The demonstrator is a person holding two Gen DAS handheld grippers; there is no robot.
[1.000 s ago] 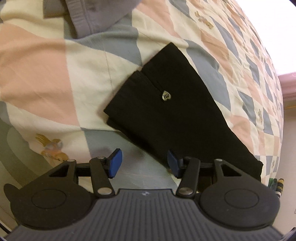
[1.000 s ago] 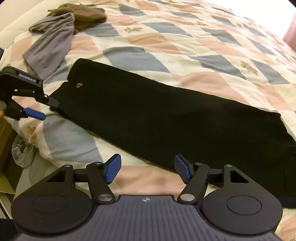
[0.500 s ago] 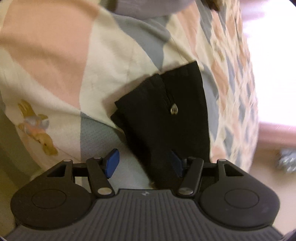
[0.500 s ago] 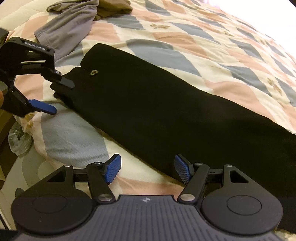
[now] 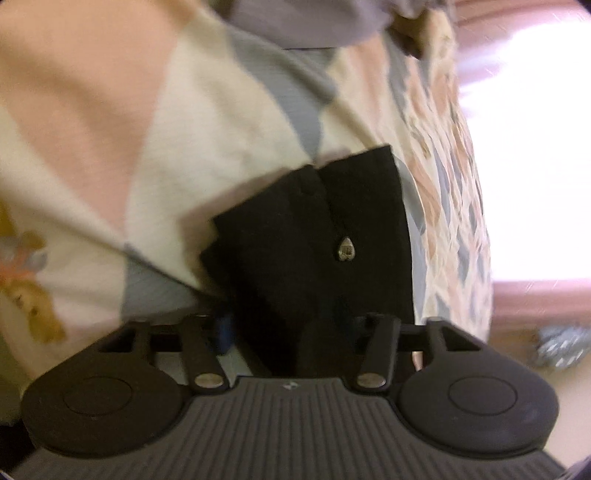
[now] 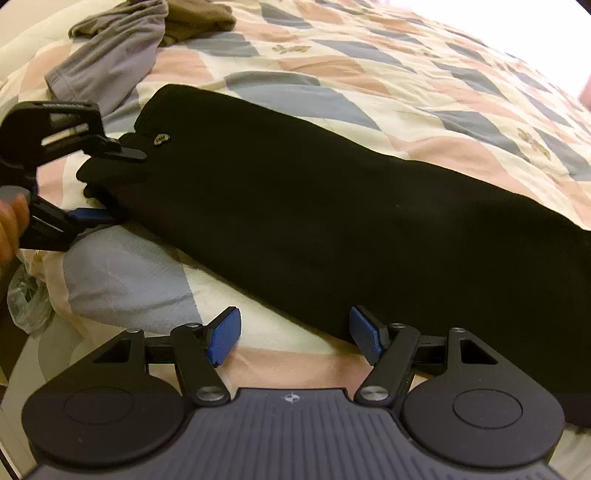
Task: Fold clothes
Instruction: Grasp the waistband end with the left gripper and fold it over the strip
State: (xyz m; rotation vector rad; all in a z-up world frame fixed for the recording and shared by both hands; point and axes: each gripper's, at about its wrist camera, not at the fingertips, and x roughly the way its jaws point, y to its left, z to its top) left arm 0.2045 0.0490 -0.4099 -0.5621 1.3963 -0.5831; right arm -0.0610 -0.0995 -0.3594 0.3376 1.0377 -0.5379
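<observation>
The black garment [image 6: 332,206] lies flat on the quilted bed [image 6: 369,88] as a long, narrow, already-folded strip. In the right wrist view its long axis runs from the upper left, beyond the left finger of the right hand-held gripper [image 6: 295,334], to the lower right, past its right finger. The near long edge lies just ahead of the right finger pad [image 6: 364,332], which stands at or just over that edge.

The right hand-held gripper stands wide and holds nothing; bare quilt shows between the pads.

The left hand-held gripper [image 6: 107,184] is at the far-left narrow end of the strip, so it is the nearer one to that end. One finger lies over the cloth and the blue-padded one at the edge beside it. In the left wrist view the cloth runs straight away from the left hand-held gripper, and the end corner sits between the fingers. The jaws have just been closing, with cloth between them. That view is blurred, so firm clamping cannot be confirmed.

Judgement: the coming fold turns on lifting the left end along the long axis toward the right.

Markings: a small heart-shaped metal emblem [image 5: 346,250] sits on the cloth just ahead of the left fingers; its engraving is unreadable. White lettering on the left hand-held gripper body is too blurred to read.

A grey garment [image 6: 107,62] and an olive garment [image 6: 199,14] lie well beyond the left end.
</observation>
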